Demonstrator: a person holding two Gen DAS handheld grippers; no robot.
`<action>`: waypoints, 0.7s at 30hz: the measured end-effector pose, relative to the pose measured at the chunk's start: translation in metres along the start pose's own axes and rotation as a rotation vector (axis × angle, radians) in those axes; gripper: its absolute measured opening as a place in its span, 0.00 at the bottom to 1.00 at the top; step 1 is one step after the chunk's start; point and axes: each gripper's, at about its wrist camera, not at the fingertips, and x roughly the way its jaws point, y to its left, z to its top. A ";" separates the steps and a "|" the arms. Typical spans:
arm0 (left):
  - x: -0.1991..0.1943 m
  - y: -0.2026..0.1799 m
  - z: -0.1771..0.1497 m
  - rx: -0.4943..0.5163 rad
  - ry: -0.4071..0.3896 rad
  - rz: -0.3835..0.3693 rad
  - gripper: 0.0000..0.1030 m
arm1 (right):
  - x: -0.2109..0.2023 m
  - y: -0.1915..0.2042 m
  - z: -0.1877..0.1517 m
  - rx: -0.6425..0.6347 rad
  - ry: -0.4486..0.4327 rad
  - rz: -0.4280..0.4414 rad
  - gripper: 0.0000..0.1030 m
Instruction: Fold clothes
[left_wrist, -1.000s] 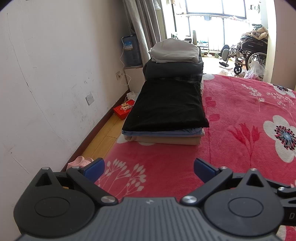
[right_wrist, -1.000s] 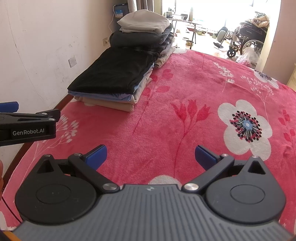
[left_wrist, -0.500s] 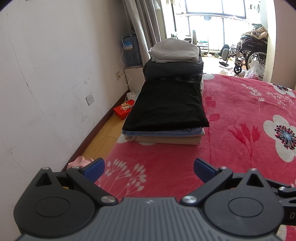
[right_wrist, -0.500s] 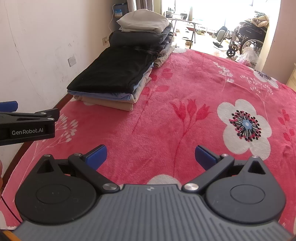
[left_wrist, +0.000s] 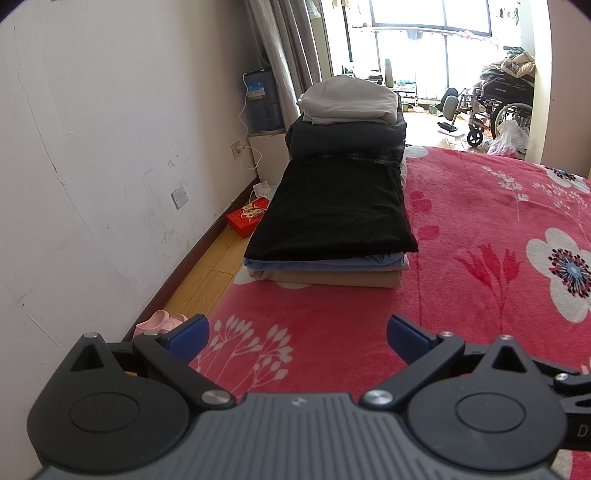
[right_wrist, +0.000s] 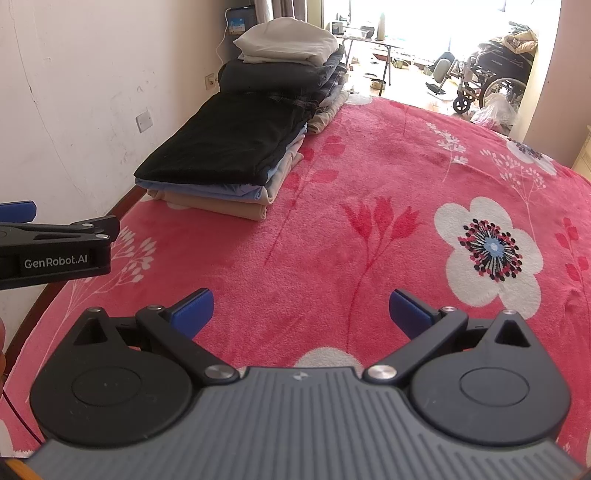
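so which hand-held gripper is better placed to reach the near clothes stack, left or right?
Left, probably. The left hand-held gripper points straight at the near stack, open and empty. The right hand-held gripper, also open, sits further out over the red blanket, with the stack off to its left.

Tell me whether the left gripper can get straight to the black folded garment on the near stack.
Probably yes. The left gripper is open and empty, pointing at the black folded garment, with only bare red blanket between. The right gripper sits off to the side.
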 end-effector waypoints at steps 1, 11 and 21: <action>0.000 0.000 0.000 0.000 0.000 0.000 1.00 | 0.000 0.000 0.000 0.000 0.001 0.001 0.99; 0.001 0.000 0.000 0.001 0.003 0.000 1.00 | 0.000 0.001 -0.001 0.001 0.005 0.002 0.99; 0.002 0.000 0.000 -0.001 0.003 0.000 1.00 | 0.001 0.000 -0.001 0.006 0.012 0.005 0.99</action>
